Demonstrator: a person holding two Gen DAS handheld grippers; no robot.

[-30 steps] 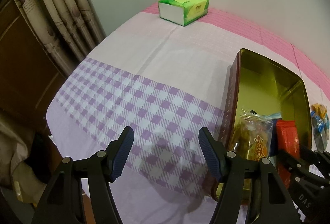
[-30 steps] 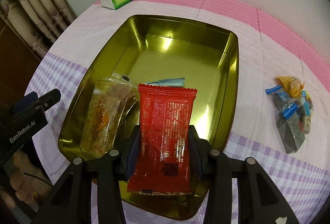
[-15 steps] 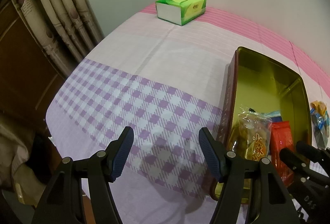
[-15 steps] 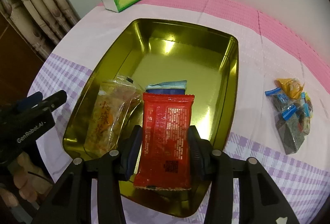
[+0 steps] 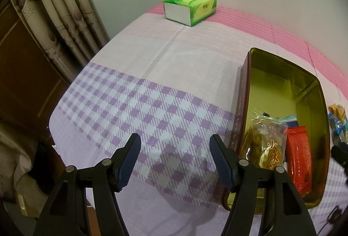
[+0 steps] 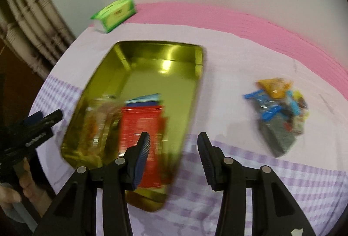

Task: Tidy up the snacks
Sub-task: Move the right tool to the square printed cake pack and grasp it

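Presently, item: loose snack pile (image 6: 280, 110), wrapped pieces in orange, blue and grey, lying on the cloth (image 6: 228, 57) to the right of the gold tin (image 6: 198, 88), well apart from it; its long axis appears to run near-to-far, though blur makes this uncertain. The right gripper (image 6: 173, 155), jaws parted and empty, hangs over the tin's near right rim, so the pile lies right and farther off, the nearer reach of the two. Left gripper (image 5: 174, 160): jaws spread, empty, over check cloth left of the tin, which holds a red packet (image 5: 296, 162) and a clear bag (image 5: 266, 144).
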